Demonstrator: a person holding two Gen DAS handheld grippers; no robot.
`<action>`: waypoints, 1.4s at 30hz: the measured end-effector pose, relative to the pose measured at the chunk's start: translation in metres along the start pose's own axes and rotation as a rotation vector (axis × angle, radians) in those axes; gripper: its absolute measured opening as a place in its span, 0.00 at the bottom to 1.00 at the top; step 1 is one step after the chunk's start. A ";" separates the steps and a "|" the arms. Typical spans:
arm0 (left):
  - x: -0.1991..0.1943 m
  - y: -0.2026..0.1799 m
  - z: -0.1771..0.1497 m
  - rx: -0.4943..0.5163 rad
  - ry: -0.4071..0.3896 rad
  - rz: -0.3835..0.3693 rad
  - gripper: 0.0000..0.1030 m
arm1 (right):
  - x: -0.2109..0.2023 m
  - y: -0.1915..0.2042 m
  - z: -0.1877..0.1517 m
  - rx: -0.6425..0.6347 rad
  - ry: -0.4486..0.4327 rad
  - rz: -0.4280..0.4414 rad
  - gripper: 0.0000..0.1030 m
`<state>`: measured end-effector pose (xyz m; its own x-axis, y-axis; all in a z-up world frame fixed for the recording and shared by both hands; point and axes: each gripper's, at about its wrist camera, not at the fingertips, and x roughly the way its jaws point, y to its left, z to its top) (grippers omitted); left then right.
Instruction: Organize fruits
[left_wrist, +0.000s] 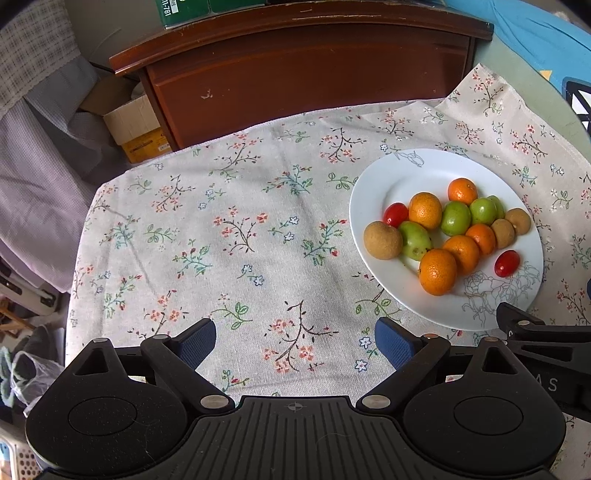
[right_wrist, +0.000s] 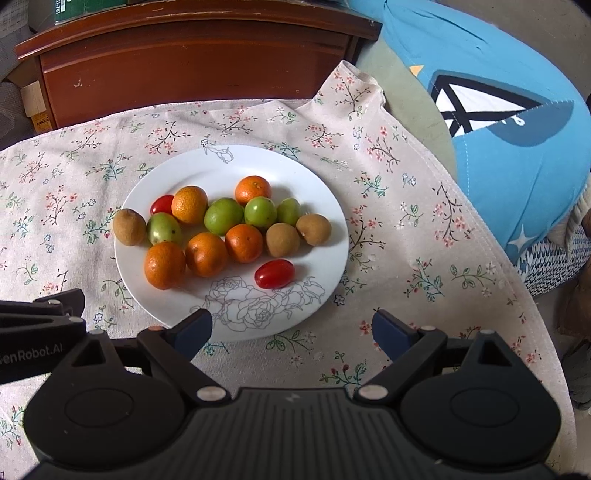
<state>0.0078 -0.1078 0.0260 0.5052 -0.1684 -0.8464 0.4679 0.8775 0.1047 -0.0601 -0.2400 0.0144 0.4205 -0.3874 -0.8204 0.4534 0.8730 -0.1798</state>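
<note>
- My left tool (left_wrist: 295, 343): jaws spread wide, nothing between the blue pads (left_wrist: 393, 347), only bare cloth under them.
- My right tool (right_wrist: 291, 332): jaws wide too, released, nothing gripped. Left fingertip sits over the near rim of the round white plate with a line-drawn rose pattern (right_wrist: 258, 310), apart from the fruit.
- Same plate in the left view (left_wrist: 388, 184) is at the right, on the beige floral tablecloth (left_wrist: 240, 221) that covers the worktop.
- All fruit is on the plate, mixed in one loose cluster:
- five small orange citrus fruits, nearest one (right_wrist: 164, 265) at the near left of the pile
- four green round fruits, one (right_wrist: 223, 216) in the middle
- three brown rough-skinned fruits: one (right_wrist: 129, 226) at the left rim, two side by side at the right (right_wrist: 314, 229)
- two red cherry tomatoes: one (right_wrist: 275, 273) alone on the near side just above the rose drawing, the other (right_wrist: 161, 204) tucked at the far left between the citrus and the brown fruit.
- Black arm of the other tool pokes in at the left edge of the right view, near the plate rim, not touching fruit.
- Far side: dark brown wooden cabinet (left_wrist: 295, 81) behind the worktop. Blue cushion with a white graphic (right_wrist: 498, 110) at the far right.
</note>
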 end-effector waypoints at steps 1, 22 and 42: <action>-0.001 0.001 -0.001 0.003 0.001 0.006 0.92 | 0.000 0.001 -0.001 -0.003 -0.001 0.004 0.90; -0.027 0.031 -0.021 0.009 -0.006 0.069 0.92 | -0.019 0.028 -0.023 -0.082 -0.004 0.120 0.90; -0.042 0.092 -0.048 -0.105 0.016 0.093 0.92 | -0.031 0.099 -0.091 -0.378 -0.110 0.603 0.93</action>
<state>-0.0049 0.0010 0.0459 0.5310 -0.0778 -0.8438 0.3408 0.9313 0.1287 -0.0996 -0.1145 -0.0270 0.5976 0.1844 -0.7803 -0.1772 0.9795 0.0957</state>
